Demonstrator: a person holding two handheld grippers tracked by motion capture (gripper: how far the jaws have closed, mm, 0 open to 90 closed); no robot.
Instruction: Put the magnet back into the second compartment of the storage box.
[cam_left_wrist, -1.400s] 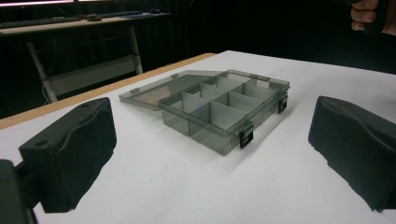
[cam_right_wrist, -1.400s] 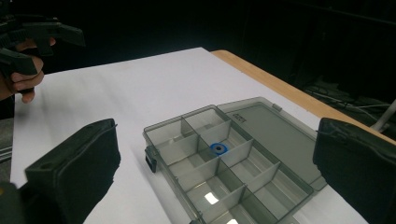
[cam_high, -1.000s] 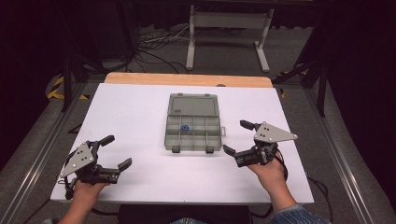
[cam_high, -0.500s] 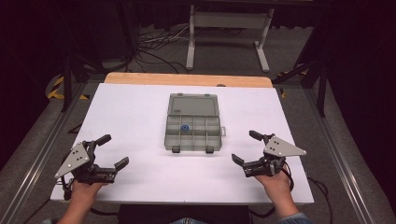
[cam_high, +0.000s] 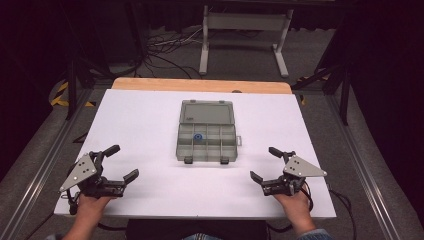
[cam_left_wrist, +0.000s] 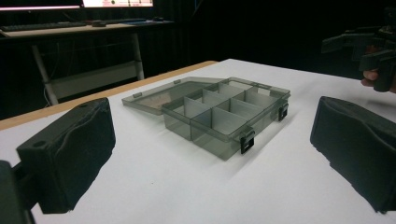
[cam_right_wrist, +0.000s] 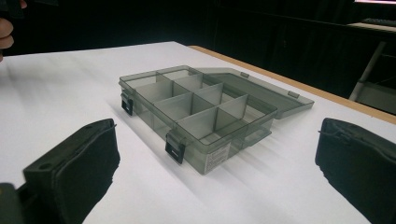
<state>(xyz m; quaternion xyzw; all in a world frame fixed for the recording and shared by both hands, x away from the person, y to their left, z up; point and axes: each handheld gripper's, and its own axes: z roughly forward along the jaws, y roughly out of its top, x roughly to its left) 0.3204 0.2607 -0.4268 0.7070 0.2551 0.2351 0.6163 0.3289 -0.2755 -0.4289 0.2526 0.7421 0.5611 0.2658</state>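
1. Table (cam_high: 150, 125): white rectangular top with a pale wooden strip along its far edge; dark floor and cables lie beyond.
2. Compartment box (cam_high: 206, 142): smoky grey translucent plastic, shallow, divided into small cells, set at the table's middle. Its hinged lid (cam_high: 207, 112) lies folded back flat on the far side. Two black latches hang from the near wall.
3. Small blue round item (cam_high: 198, 136): sits in one of the box's cells, left of centre; too small to tell what it is.
4. Left gripper (cam_high: 122, 163): black, two-jawed, with a grey three-cornered plate, held near the table's near-left corner; jaws spread wide, holding nothing, well apart from the box.
5. Right gripper (cam_high: 265, 164): matching build, near the near-right corner; jaws likewise spread wide and empty, well apart from the box.
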